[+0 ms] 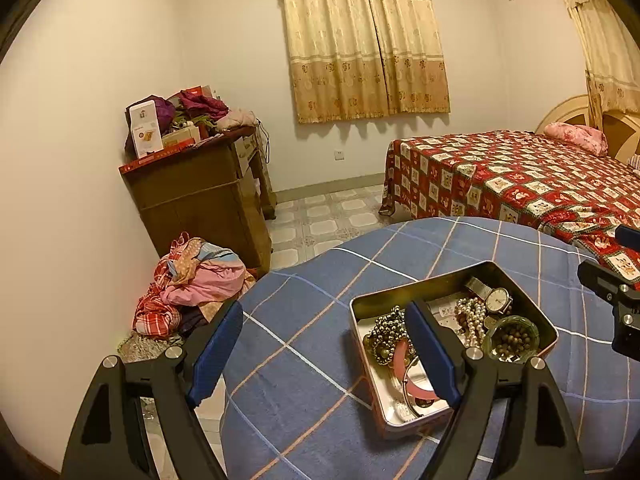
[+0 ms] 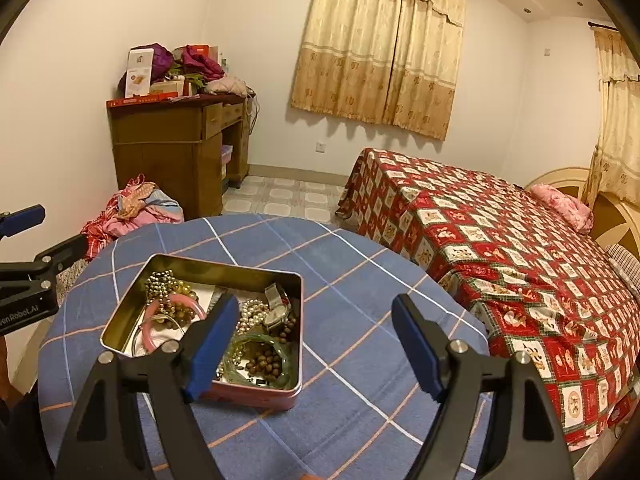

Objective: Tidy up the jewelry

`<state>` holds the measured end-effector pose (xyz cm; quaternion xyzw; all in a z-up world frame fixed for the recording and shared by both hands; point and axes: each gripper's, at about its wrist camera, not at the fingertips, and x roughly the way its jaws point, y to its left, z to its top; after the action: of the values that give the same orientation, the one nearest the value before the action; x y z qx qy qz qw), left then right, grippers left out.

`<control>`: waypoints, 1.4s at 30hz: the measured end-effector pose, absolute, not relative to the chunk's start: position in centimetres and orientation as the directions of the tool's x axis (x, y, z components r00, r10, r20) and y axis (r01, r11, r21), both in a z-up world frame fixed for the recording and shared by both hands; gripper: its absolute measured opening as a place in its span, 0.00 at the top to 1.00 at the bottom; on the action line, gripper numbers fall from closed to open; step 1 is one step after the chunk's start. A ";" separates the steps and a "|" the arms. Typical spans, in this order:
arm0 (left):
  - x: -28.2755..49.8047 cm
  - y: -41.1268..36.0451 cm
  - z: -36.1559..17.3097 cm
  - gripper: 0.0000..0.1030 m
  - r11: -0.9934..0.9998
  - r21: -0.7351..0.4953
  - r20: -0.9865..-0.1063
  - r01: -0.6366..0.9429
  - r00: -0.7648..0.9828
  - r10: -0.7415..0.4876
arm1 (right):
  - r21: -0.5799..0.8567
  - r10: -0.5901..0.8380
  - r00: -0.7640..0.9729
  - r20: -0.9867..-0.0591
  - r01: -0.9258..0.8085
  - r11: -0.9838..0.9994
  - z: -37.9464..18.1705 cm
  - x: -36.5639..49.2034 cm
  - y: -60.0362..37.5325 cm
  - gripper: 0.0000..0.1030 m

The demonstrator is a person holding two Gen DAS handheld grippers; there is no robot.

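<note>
Well, table [image 2: 360,280] w/ blue check cloth: lots of bare room right of the tin [image 2: 256,394], which sits near the front-left edge. Everything looks already in the tin: beads [image 2: 160,282], pearls [image 2: 250,312], watch [image 2: 276,314], pink bangle [image 2: 150,330]. Prob. nearly done. Left gripper [image 1: 324,344] and right gripper [image 2: 316,342] both spread wide, nothing in them, above the tin's near side.

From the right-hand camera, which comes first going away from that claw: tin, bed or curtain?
1. Tin of jewelry, just ahead-left of the right gripper, on the table.
2. Bed, farther right.
3. Curtain, on the far wall.
</note>
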<state>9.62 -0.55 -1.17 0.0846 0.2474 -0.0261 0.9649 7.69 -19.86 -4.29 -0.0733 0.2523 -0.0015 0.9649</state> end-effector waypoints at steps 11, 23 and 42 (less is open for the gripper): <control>9.3 -0.4 -1.0 0.19 0.983 0.166 -0.480 0.082 0.877 0.008 | -0.140 -0.039 0.873 -0.486 -0.033 0.990 -4.4 7.5 -20.0 0.19; 9.5 -0.6 -0.9 0.19 0.982 0.174 -0.473 0.075 0.881 0.016 | -0.147 -0.046 0.885 -0.464 -0.026 0.989 -3.9 7.3 -20.2 0.16; 9.7 -1.1 -1.5 0.14 0.977 0.210 -0.460 0.033 0.885 0.069 | -0.151 -0.043 0.885 -0.465 -0.031 0.988 -4.1 7.3 -20.1 0.16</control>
<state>9.70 -1.05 -1.52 0.1064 0.2396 0.0095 0.9650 7.31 -20.06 -4.15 -0.0771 0.2403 -0.0030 0.9676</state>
